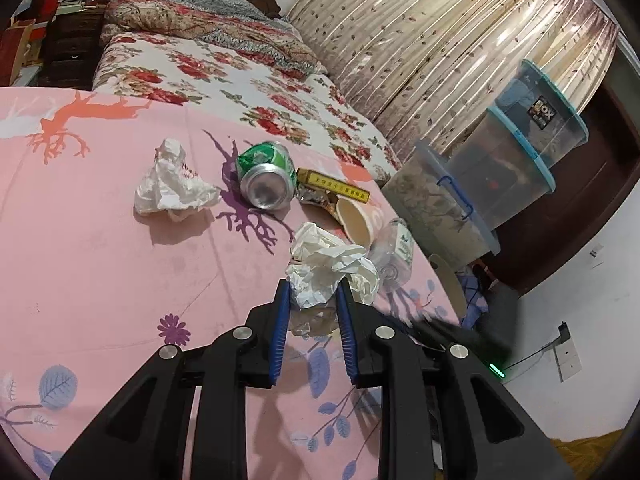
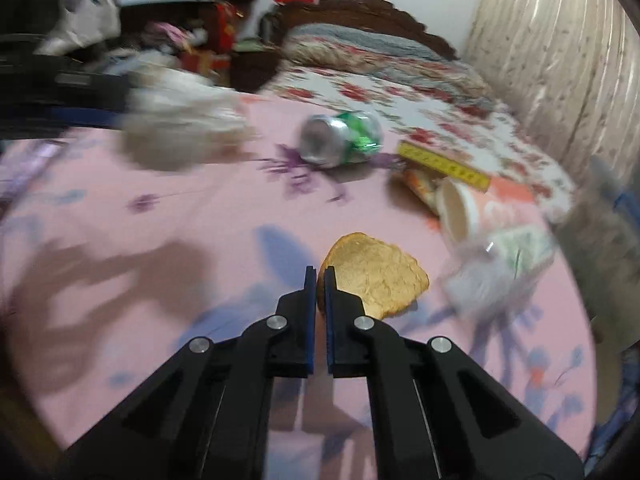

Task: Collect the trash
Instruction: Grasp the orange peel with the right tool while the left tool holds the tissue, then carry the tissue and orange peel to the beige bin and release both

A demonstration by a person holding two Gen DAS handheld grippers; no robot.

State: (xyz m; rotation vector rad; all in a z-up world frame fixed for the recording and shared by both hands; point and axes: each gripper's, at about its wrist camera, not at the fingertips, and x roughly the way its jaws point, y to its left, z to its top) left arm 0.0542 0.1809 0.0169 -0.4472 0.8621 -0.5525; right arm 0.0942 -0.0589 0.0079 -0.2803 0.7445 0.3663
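Observation:
Trash lies on a pink bedspread (image 1: 100,264). My left gripper (image 1: 311,292) is shut on a crumpled white paper wad (image 1: 332,268), held above the bed; it shows blurred at the left of the right wrist view (image 2: 180,128). My right gripper (image 2: 317,276) is shut on the edge of a slice of bread (image 2: 380,276). A second white crumpled wad (image 1: 172,184), a crushed green can (image 1: 266,176), a yellow box (image 1: 334,186), a paper cup (image 1: 356,220) and a clear plastic bottle (image 1: 394,256) lie on the bed.
A floral quilt and pillows (image 1: 224,36) lie at the far end of the bed. Stacked clear storage tubs (image 1: 504,172) stand beside the bed at the right, before a striped curtain (image 1: 432,44). The bed's right edge drops to a cluttered floor.

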